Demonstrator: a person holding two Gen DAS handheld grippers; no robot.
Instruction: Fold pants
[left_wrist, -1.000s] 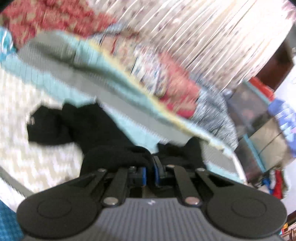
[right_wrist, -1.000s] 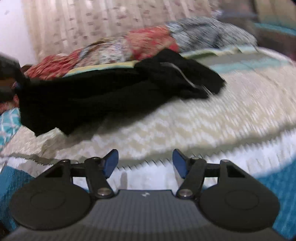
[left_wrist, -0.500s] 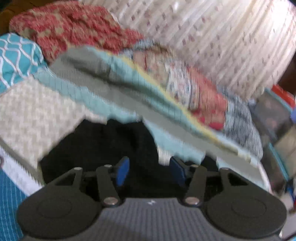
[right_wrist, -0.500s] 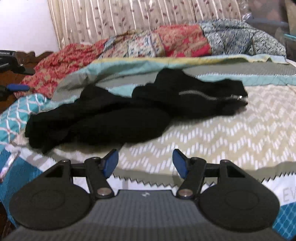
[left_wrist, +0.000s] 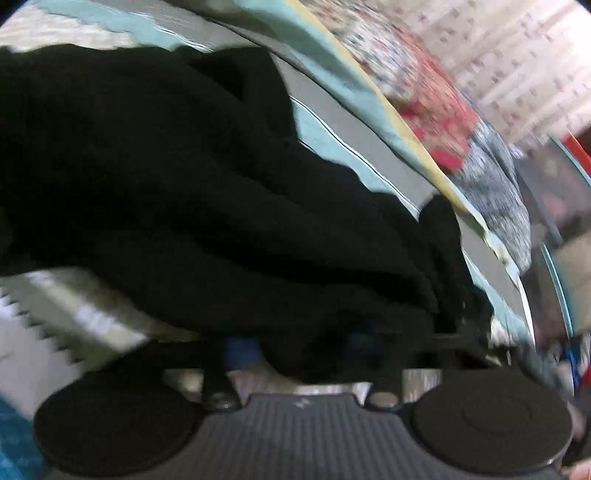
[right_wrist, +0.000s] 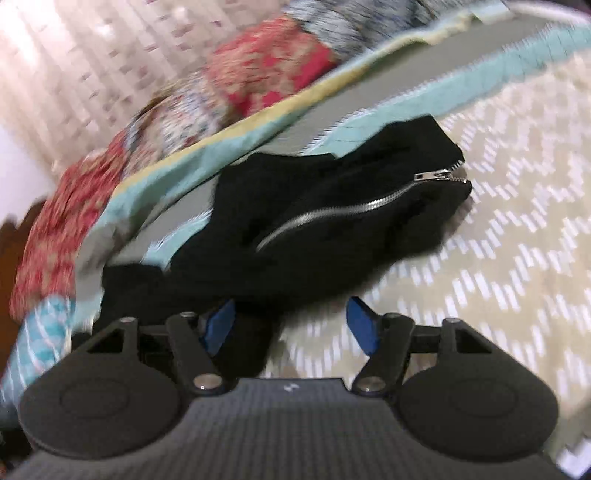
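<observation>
The black pants lie crumpled on the beige zigzag bedspread. In the right wrist view the pants show a silver zipper at their right end. My left gripper is open, its blue fingertips half hidden in shadow with a fold of black cloth hanging between them. My right gripper is open, close against the near edge of the pants, with cloth reaching its left fingertip.
A grey and teal blanket lies folded behind the pants. Patterned red and floral bedding is heaped along the curtain at the back. The bedspread's white zigzag edge is at the left wrist view's lower left.
Both grippers have moved in close to the pants. The left gripper let go of the cloth about a second ago and now stands open over it. Both views are motion-blurred.
</observation>
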